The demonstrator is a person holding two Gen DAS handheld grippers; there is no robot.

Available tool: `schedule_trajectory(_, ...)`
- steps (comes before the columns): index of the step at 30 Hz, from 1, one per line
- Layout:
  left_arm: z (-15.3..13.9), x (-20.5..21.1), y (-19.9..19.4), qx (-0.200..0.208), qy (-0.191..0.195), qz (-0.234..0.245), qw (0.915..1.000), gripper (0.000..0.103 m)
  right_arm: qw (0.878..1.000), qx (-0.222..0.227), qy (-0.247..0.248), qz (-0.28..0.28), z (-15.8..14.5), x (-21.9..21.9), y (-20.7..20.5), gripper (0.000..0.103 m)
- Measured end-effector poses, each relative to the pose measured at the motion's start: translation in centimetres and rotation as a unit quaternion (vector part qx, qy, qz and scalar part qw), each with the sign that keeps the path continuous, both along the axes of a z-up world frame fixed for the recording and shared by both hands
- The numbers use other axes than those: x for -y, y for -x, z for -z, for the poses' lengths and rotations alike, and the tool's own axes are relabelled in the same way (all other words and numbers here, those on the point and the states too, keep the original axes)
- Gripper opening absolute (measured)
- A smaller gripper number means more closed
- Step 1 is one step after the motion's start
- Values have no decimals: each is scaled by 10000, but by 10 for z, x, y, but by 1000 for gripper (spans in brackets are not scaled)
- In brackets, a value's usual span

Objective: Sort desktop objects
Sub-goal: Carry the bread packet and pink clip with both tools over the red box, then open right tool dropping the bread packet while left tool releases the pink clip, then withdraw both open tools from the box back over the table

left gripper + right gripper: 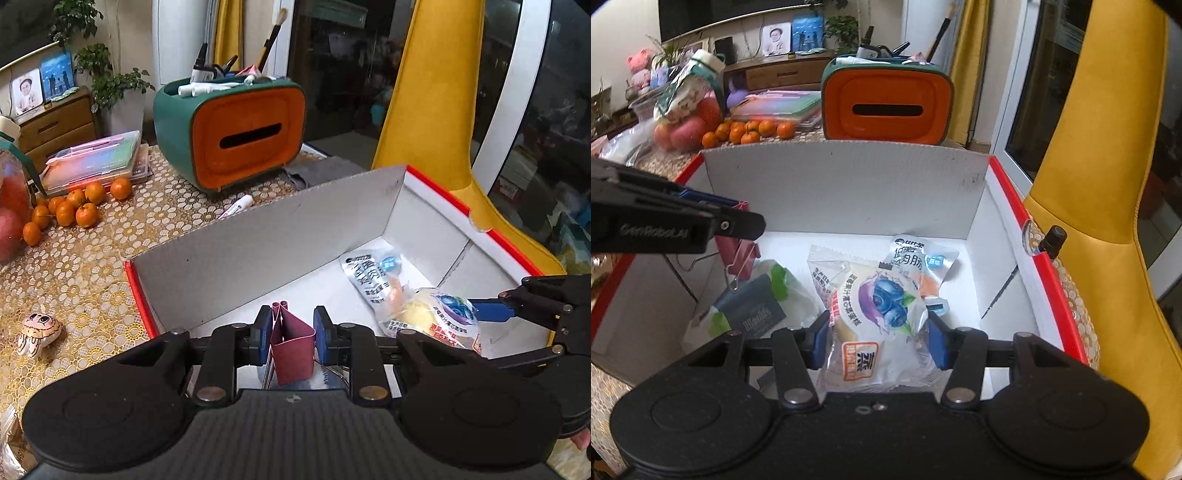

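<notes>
Hanging low centre in the left view, a maroon metal binder clip (291,345) sits pinched in the left gripper (291,334) jaws above the white red-edged cardboard box (258,240); the right gripper (877,341) jaws clasp a blueberry-printed clear snack packet (879,314) inside it, on the floral-patterned counter (92,266).

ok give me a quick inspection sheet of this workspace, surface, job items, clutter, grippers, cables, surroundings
Surface: table under a gold floral cover.
Job's things: white box with red edges holds a blueberry snack packet, a sausage pouch, a dark binder clip; a maroon binder clip hangs above it.
Clutter: tangerines, orange-green organizer, plastic case, marker, small toy.
Grippers: left gripper shut on the maroon binder clip; right gripper astride the blueberry snack packet, grip unclear.
Cables: nothing seen.
Surroundings: yellow chair, plants, wooden cabinet.
</notes>
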State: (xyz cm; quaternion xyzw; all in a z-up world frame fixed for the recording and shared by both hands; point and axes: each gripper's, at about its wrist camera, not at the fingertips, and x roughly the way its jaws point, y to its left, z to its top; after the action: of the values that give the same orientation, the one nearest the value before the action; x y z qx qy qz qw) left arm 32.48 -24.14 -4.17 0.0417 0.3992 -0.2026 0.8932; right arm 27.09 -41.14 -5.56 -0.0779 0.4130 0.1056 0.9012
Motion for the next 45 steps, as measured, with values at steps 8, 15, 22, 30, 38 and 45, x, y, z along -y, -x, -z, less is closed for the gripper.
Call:
schedule_trajectory(8, 5, 6, -3, -127, -86, 145, 9998, 22, 9998, -26, 150, -114, 5, -7, -3, 53)
schedule_trajectory(15, 4, 6, 1, -173, -49, 227, 9996, 23, 10000, 22, -2, -49, 3, -4, 1, 66)
schedule_trajectory(22, -6, -1, 9, -170, 172, 238, 9994, 28, 9995, 231, -100, -165, -9, -3, 13, 78)
schedule_trajectory(30, -17, -4, 25, -31, 306, 358, 9989, 70, 9984, 456, -281, -170, -25, 3, 26, 86)
schedule_trajectory(38, -29, -6, 39, 93, 396, 450, 9982, 78, 9965, 651, -527, -66, -36, 12, 37, 94)
schedule_trajectory(45, -40, -22, 59, 196, 533, 460, 9973, 84, 9931, 865, -796, -11, -49, 14, 54, 96)
